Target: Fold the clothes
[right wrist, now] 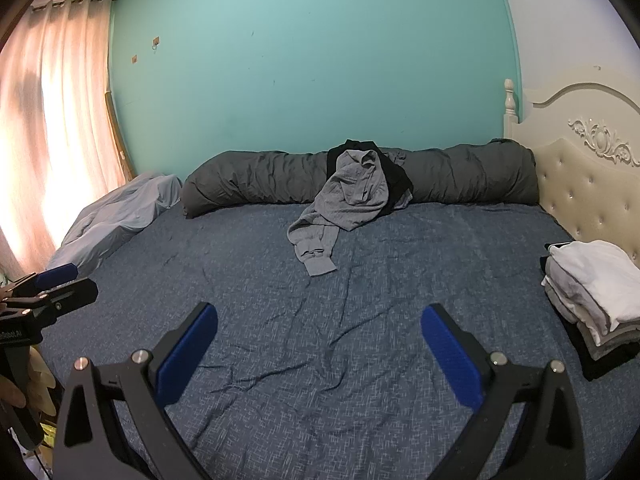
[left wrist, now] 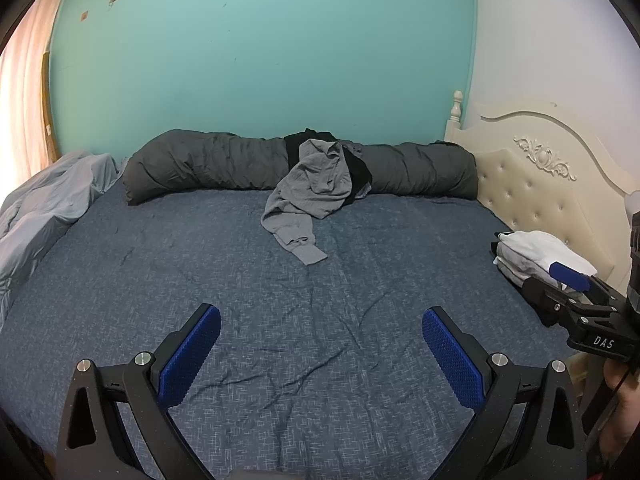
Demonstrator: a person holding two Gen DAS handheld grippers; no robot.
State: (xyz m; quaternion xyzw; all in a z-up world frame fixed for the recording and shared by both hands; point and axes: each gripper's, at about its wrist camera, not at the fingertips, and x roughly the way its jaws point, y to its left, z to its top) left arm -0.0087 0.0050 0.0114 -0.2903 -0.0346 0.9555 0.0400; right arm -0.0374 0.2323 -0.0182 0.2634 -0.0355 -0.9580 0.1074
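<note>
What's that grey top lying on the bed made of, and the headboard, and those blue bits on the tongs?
Grey top: a soft knit, probably cotton jersey; it slumps in loose folds and has a ribbed cuff.
Headboard: cream padding, likely faux leather; slight sheen and button tufting, framed by painted carved trim.
Blue pads: seemingly moulded plastic or rubber, matte, with a fine dotted grip texture.

We are looking from both wrists, side by side above the near edge of the bed (left wrist: 320, 360), facing forward past open jaws; both views are sharing the far grey garment (right wrist: 344, 196).
</note>
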